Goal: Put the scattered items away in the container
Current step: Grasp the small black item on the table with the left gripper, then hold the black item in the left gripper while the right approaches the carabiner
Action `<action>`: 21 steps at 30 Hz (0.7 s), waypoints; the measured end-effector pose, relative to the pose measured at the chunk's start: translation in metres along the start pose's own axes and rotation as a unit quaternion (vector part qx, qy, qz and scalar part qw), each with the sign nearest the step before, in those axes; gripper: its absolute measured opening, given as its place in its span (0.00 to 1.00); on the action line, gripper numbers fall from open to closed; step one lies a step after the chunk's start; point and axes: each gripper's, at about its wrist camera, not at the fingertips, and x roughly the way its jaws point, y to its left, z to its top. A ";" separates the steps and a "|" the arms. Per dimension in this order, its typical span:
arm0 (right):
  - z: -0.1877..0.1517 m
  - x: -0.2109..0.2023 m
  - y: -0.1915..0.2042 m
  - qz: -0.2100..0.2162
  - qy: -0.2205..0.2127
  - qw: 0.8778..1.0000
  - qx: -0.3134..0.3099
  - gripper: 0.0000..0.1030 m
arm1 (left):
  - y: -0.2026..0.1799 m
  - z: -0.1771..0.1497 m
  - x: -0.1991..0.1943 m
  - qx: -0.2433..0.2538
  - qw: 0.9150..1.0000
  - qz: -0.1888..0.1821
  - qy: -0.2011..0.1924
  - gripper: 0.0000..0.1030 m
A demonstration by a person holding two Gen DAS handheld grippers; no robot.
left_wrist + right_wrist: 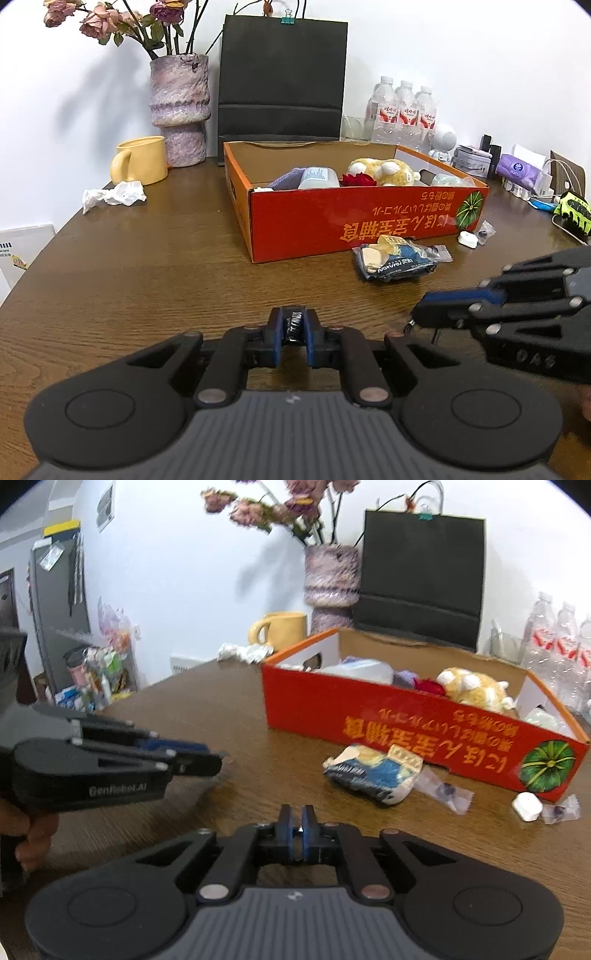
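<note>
The orange-red cardboard box [332, 221] stands mid-table and holds a plush toy [384, 171], a bottle [319, 177], a purple cloth and a red flower. It also shows in the right wrist view [406, 723]. In front of it lie a blue snack packet [395, 258] [373, 775], a clear wrapper [447, 790], a small white case [467, 238] [527, 805] and a little clear bag [561, 809]. My left gripper [294, 326] is shut on a small black item with white lettering. My right gripper [297, 825] is shut on a small metal thing just above the table; in the left wrist view [419, 315] it hangs from the tips.
A yellow mug [142, 164], crumpled tissue [114, 194], a purple vase with dried roses [181, 110] and a black paper bag [282, 77] stand behind the box. Water bottles [404, 110], chargers and packets crowd the right edge. A shelf with clutter [96, 675] stands beyond the table's left edge.
</note>
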 end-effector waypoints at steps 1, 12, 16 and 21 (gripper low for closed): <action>0.000 -0.004 -0.002 -0.007 -0.004 1.000 0.006 0.22 | 0.000 0.000 -0.001 -0.001 1.000 0.000 -0.001 0.12; -0.012 0.007 -0.005 -0.011 0.032 0.999 -0.013 0.74 | -0.002 -0.006 -0.010 -0.014 1.000 -0.003 -0.005 0.12; -0.010 0.006 -0.007 -0.002 0.029 1.000 -0.012 0.45 | -0.003 -0.007 -0.013 -0.017 1.000 -0.003 -0.006 0.12; -0.009 0.005 -0.016 -0.005 0.028 1.000 0.010 0.05 | -0.004 -0.007 -0.015 -0.018 1.000 -0.006 -0.008 0.12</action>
